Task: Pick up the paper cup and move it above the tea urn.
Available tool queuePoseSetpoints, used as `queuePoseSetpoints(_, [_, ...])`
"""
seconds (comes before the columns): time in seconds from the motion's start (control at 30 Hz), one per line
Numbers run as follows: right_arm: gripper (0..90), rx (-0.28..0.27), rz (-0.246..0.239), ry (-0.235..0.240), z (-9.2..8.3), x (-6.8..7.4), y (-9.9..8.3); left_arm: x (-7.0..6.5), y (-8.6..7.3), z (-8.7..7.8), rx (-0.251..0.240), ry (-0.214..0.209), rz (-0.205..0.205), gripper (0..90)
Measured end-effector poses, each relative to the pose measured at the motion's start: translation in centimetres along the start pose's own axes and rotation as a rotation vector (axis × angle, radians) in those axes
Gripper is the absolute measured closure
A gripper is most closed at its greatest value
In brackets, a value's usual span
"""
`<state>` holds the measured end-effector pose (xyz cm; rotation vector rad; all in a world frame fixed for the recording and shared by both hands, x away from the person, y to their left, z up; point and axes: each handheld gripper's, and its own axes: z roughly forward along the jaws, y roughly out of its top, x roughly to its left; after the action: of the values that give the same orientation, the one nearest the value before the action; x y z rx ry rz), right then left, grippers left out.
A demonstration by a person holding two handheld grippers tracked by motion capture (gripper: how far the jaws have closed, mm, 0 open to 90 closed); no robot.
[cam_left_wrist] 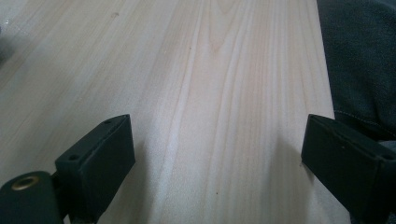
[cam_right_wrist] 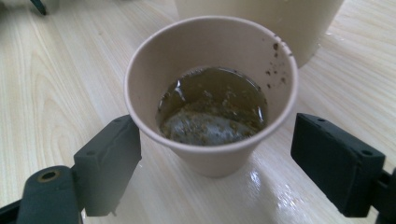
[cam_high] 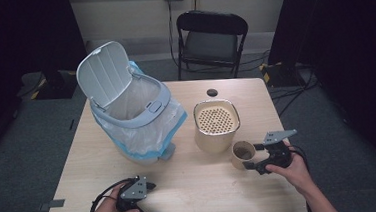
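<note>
Straddling the paper cup [cam_right_wrist: 210, 100], right gripper [cam_right_wrist: 215, 161] fingers spread — left gripper [cam_left_wrist: 219, 154] fingers spread too.

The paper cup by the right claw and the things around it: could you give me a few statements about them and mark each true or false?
1. The paper cup holds brownish liquid with a tea bag in it. True.
2. The right claw is clamped shut on the cup. False: its pads stand at either side, the right one clearly apart.
3. The bin has its lid closed. False: the lid stands open.
4. The beige container behind the cup has a perforated top. True.
5. The left claw holds a spoon. False: it is open over bare table.
</note>
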<state>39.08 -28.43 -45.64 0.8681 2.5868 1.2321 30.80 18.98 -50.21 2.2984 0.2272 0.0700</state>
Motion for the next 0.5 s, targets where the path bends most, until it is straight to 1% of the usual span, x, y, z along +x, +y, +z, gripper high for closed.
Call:
queuePoseSetpoints(0.3, [18.4, 0.004, -0.004, 0.013, 1.0, 0.1, 0.4, 0.0, 0.0, 0.0, 0.0, 0.0, 0.0, 8.9])
queuePoseSetpoints(0.5, [20.2, -0.018, -0.008, 0.022, 1.5, 0.2, 0.8, 0.0, 0.0, 0.0, -0.001, 0.0, 0.0, 8.9])
